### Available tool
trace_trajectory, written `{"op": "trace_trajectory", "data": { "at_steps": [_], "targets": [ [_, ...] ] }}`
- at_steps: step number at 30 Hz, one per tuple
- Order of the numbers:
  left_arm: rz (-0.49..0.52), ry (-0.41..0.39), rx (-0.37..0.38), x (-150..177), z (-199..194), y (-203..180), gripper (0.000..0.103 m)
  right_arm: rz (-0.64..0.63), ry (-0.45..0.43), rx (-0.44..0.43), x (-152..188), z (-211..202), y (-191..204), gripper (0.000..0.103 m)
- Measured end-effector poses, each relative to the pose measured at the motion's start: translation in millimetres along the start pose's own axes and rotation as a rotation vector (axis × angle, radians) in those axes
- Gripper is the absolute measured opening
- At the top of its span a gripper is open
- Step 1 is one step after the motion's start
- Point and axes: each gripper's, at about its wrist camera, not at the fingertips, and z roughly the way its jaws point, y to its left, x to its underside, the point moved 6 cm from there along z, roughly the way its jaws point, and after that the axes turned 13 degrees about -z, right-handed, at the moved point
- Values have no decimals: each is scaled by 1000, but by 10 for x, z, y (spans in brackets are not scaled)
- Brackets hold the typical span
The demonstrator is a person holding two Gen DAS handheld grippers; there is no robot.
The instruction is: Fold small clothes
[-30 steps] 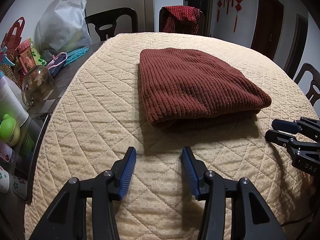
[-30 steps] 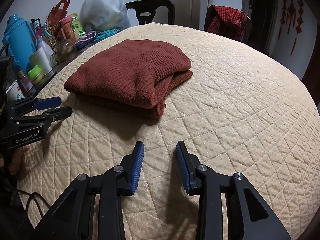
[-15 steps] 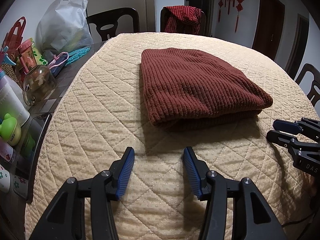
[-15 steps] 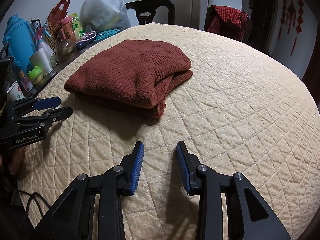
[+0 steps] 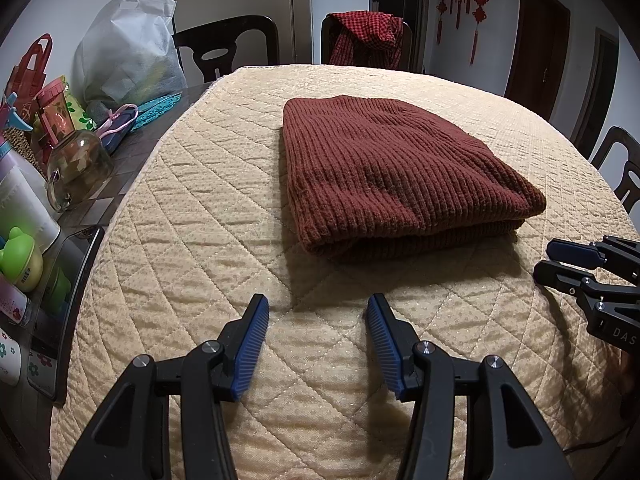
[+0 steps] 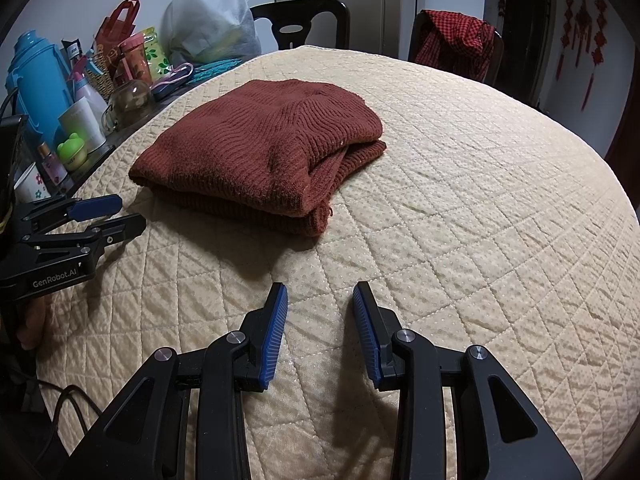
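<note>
A rust-brown knitted garment [image 5: 396,176] lies folded into a thick stack near the middle of the table, on a cream quilted cover [image 5: 208,208], well apart from the clutter at the table's left edge. It looks soft and floppy, with a coarse ribbed knit that should give the blue ribbed pads good friction; it is probably light but bulky, and the layers will likely slide over one another and sag if lifted by one point only. From the right wrist view the open edges of the layers show at the near right corner, with a loose thread hanging there, while the left side is a rounded fold. A sensible hold would be a pinch through all layers at two corners of one edge, one gripper on each. The left gripper [image 5: 318,340] and the right gripper [image 6: 320,330] both hover over the bare cover short of the garment, jaws parted and empty. Readable writing: "GenRobot.AI" on the left gripper's body in the right view, and "DAS" on the right gripper's body in the left view.
</note>
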Motion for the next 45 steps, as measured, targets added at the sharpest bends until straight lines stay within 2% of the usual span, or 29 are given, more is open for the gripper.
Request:
{"op": "trace_trajectory", "data": {
  "at_steps": [45],
  "targets": [
    [-11,1,-14,-4,4,67,62,3,-1,-3,7,3,-9,36]
  ]
}}
